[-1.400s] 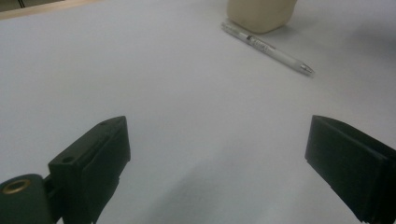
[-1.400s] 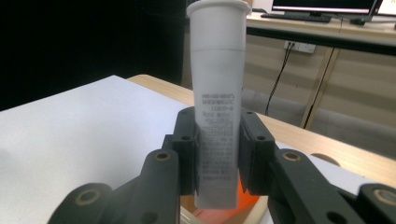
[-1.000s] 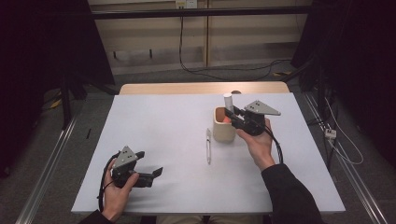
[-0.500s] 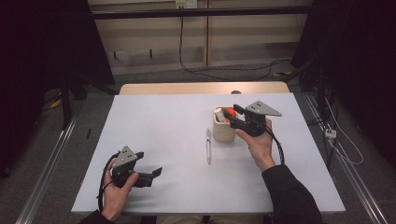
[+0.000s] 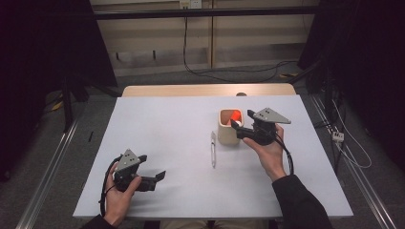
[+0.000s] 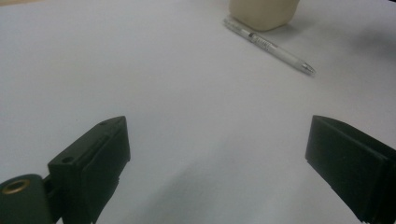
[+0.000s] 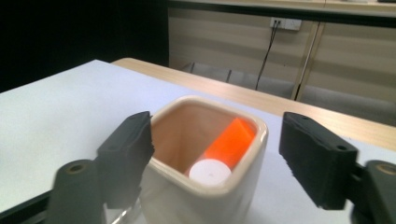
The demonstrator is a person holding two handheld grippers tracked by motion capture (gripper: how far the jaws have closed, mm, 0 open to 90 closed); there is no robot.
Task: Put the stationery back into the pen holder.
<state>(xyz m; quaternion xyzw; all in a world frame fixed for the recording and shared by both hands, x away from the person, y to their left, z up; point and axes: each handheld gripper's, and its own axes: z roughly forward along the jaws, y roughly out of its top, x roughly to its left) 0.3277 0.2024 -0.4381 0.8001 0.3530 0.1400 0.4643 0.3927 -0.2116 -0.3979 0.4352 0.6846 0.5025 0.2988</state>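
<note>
A cream square cup [image 5: 227,132] stands right of the table's middle, and an orange marker [image 5: 235,116] with a white cap leans inside it. My right gripper [image 5: 241,119] hovers at the cup's rim. Its jaws have just been opening and now stand wide, with no pad touching anything. In the right gripper view the marker [image 7: 229,141] rests in the cup [image 7: 205,200] below the right gripper [image 7: 217,135]. A white pen [image 5: 213,149] lies left of the cup. My left gripper [image 5: 154,166] rests open at the front left, holding nothing. The left gripper view has the left gripper [image 6: 217,154] facing the pen [image 6: 268,45].
The white table [image 5: 172,119] has a wooden strip along its far edge. Cables trail from both grippers. A dark floor with metal rails surrounds the table, and a power strip lies on the floor at the right.
The right gripper held the marker upright above the cup. The marker has gone down into the cup, and the jaws have opened off it. The left gripper has kept still.
</note>
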